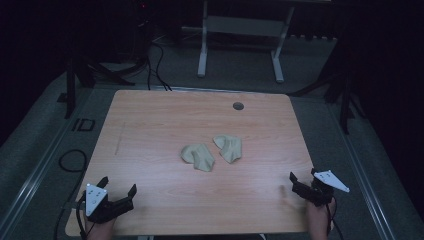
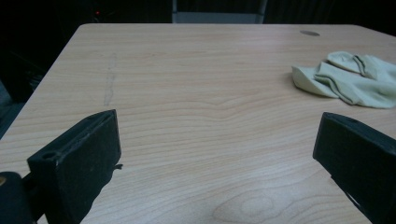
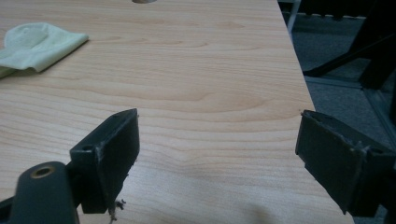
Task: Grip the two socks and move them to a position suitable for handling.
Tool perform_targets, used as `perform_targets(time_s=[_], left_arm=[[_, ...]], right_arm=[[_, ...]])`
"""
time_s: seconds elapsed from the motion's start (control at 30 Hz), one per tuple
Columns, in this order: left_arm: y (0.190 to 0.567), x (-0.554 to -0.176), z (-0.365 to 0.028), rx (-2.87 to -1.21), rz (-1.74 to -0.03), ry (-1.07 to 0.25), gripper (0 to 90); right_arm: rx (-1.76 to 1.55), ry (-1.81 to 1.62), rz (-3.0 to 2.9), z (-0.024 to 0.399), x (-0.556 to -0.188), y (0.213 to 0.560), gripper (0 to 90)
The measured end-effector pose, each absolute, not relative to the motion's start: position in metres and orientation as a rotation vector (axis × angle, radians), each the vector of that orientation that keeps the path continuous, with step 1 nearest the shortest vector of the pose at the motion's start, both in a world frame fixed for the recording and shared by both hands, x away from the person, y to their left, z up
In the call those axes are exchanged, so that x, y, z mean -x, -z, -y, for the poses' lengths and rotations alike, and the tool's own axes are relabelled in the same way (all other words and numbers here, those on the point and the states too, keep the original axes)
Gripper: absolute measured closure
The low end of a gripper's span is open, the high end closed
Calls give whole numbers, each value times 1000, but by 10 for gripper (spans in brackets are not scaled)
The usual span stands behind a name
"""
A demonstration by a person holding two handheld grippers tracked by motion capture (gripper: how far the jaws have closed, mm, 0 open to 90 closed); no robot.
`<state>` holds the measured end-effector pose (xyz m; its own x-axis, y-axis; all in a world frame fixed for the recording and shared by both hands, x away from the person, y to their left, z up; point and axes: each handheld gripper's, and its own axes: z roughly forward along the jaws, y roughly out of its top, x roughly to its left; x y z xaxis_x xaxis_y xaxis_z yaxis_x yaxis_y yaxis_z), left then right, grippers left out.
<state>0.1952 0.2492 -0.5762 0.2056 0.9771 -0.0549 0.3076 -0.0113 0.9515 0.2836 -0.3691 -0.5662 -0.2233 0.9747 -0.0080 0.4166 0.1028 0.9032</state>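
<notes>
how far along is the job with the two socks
Nothing looks done yet: both socks, left sock and right sock, lie loose and apart mid-table. Nothing is in hand: the left tongs and right tongs sit open and empty near the front edge, far from the socks. Reaching, gripping and handling both socks is all still ahead.

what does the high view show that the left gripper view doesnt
High view alone: both hand-held grippers at once, the left hand-held gripper and the right hand-held gripper, each open at the near table corners, with the floor and a white frame beyond the table.

Left gripper view alone: its own two black jaws standing wide apart over bare wood, and a faint streak in the tabletop seen close.

Both: the wooden table, the two pale socks lying untouched, and the round hole near the far edge.
</notes>
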Motion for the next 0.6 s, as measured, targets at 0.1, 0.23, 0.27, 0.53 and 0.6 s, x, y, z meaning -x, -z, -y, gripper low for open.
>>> perform_targets(time_s=[0.1, 0.23, 0.27, 0.53, 0.6], left_arm=[[576, -196, -248, -1520, -1269, -865, 8], [576, -196, -246, -1527, -1261, -857, 8], [577, -196, -246, -1531, -1255, -852, 8], [575, -196, -239, -1548, -1215, -842, 16], [575, -196, -238, -1537, -1215, -840, 16]], right_arm=[[-1364, -1098, -1728, 371, -284, 566, 134], [-1392, -1100, -1733, 373, -285, 566, 134], [-1401, -1099, -1733, 374, -285, 566, 135], [-1460, -1052, -1773, 367, -285, 565, 133], [-1459, -1018, -1812, 359, -286, 565, 130]])
